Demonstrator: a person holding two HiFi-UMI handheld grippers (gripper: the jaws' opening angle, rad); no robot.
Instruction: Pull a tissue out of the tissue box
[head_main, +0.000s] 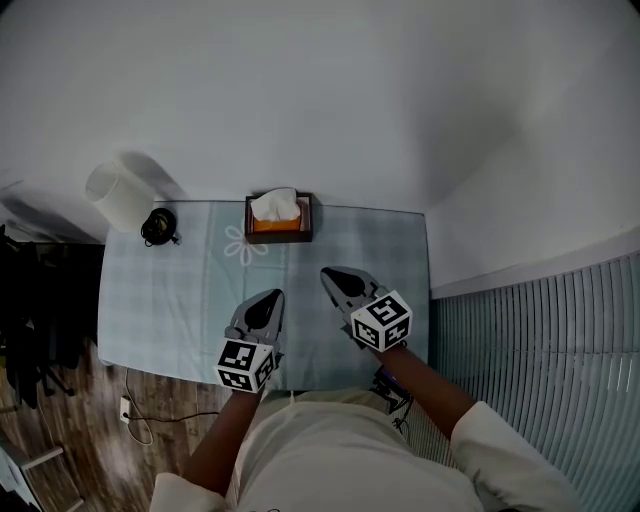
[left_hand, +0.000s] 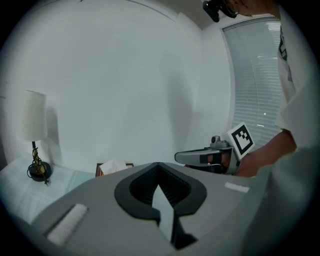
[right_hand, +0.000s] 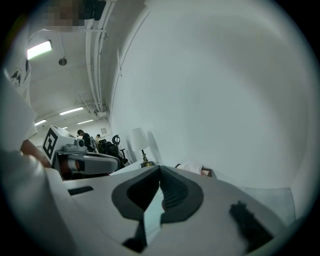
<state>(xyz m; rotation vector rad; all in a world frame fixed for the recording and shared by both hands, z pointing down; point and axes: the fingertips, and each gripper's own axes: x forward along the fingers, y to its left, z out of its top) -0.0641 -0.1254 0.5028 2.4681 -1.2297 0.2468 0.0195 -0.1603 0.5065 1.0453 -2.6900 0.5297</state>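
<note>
tissue box (head_main: 279, 229) sits at the far edge of the counter (head_main: 160, 300), about midway along it and close to the white wall, and a white tissue (head_main: 275, 205) stands crumpled up out of its top opening. the box is dark brown on the outside with orange showing around the tissue. the counter wears a pale blue checked cloth with a white flower printed just left of the box

your left gripper (head_main: 278, 293) hangs over the near half of the counter, pointing toward the box and well short of it. its jaws are together, the tips meeting with nothing between them. your right gripper (head_main: 325, 271) is just beside it, a little further forward and angled in toward the box, also apart from it. its jaws are pressed together too, and empty. each gripper view shows the other gripper alongside, and the box with its tissue beyond the closed tips

off to your left at the far corner, a lamp (head_main: 118, 193) with a white shade and a dark base stands on the counter, well apart from the box. slatted blinds (head_main: 540, 340) run along your right side. a wooden floor (head_main: 60, 440) shows below the counter's left edge, with a cable (head_main: 135, 415) lying on it
</note>
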